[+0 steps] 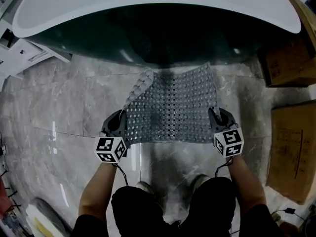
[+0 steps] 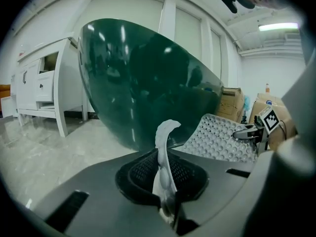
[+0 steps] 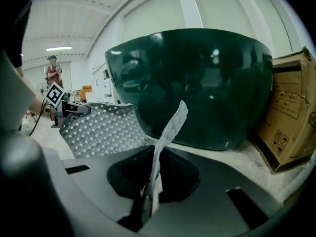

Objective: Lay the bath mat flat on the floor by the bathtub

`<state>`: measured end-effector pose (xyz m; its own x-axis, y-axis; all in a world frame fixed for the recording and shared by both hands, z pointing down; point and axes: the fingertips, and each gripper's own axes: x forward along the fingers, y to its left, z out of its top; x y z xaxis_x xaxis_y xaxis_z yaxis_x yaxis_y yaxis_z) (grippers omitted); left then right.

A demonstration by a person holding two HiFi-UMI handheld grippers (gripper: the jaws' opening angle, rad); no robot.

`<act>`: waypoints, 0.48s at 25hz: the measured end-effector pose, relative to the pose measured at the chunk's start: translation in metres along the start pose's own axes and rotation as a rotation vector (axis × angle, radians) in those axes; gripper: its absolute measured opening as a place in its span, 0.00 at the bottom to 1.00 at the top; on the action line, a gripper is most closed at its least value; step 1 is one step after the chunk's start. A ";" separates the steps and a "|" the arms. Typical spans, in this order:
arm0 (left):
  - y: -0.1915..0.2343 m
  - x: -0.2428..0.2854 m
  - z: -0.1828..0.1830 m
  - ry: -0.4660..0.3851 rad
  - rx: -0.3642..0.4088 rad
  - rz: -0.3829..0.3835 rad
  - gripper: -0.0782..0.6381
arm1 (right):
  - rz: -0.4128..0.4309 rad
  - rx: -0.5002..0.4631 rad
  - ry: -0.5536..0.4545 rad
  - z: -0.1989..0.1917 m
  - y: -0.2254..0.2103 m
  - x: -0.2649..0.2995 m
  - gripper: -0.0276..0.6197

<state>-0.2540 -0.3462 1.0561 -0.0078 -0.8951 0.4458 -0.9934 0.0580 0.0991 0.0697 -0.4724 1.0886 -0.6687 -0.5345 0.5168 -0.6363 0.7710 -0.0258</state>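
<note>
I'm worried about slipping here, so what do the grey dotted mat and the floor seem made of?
Grey dotted bath mat: probably soft rubber or vinyl, matte; its far left corner curls over limply. Grey veined floor: looks like polished marble or marble-look tile; it mirrors lights and shows straight joints.

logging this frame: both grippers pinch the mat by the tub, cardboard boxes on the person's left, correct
No: the head view shows the cardboard boxes on the person's right. The left gripper and right gripper do pinch the bath mat by the bathtub.
</note>
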 end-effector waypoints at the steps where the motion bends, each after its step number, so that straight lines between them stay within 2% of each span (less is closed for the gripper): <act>1: 0.003 0.005 -0.005 0.000 -0.001 0.003 0.15 | -0.001 0.009 0.001 -0.005 -0.002 0.005 0.09; 12: 0.026 0.034 -0.039 0.018 0.013 0.011 0.15 | -0.021 0.014 0.036 -0.039 -0.023 0.034 0.09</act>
<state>-0.2758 -0.3576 1.1081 -0.0167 -0.8863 0.4627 -0.9946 0.0621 0.0829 0.0762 -0.4951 1.1401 -0.6408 -0.5375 0.5481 -0.6557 0.7546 -0.0266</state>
